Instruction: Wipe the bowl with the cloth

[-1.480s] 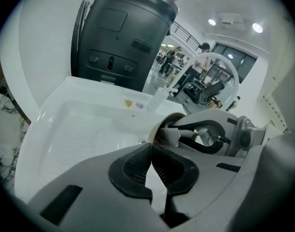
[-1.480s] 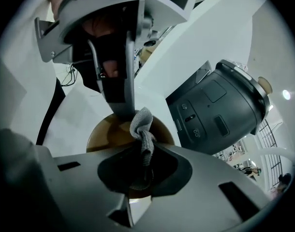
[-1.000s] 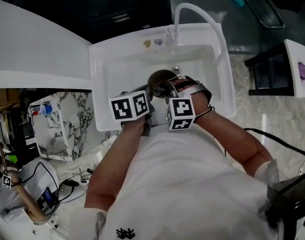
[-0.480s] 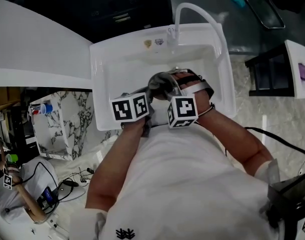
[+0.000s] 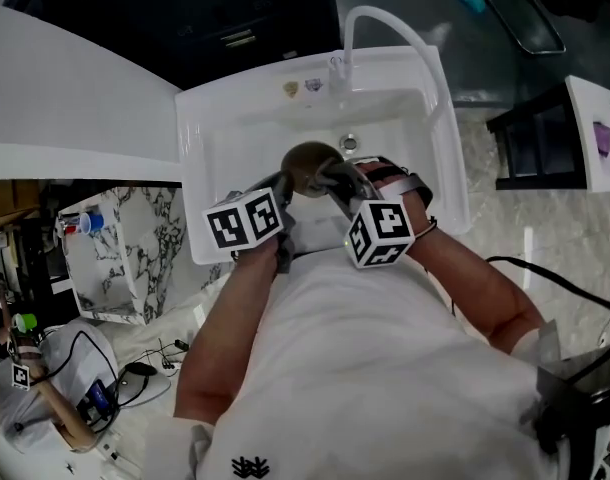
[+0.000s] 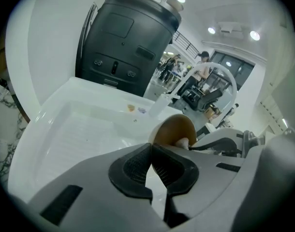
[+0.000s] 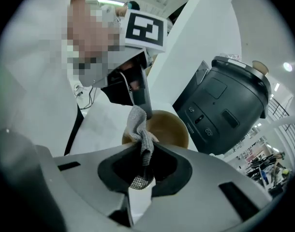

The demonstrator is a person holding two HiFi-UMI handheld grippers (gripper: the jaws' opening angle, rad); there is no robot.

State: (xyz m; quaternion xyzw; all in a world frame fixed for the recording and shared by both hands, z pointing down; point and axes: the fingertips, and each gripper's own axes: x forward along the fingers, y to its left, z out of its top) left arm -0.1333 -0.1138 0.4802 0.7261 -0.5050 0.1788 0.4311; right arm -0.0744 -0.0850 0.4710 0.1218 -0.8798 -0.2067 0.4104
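Over the white sink [image 5: 235, 128], below the curved faucet [image 5: 385, 18], the brown bowl [image 5: 307, 160] was held in the air above the basin, tilted rather than level. The left gripper [image 5: 283, 180] had its jaws nearly together, pinched on the bowl's thin rim; the left gripper view showed the pads meeting at the rim with the bowl's tan inside just beyond them. The right gripper [image 5: 337, 176] was clamped on the grey cloth [image 7: 140, 129]. In the right gripper view the cloth stood up out of the closed jaws, its free end at the bowl's near rim, close beside the left gripper's dark finger. Whether the cloth pressed on the bowl's surface could not be judged. A dark appliance [image 7: 229, 110] stood behind the sink.
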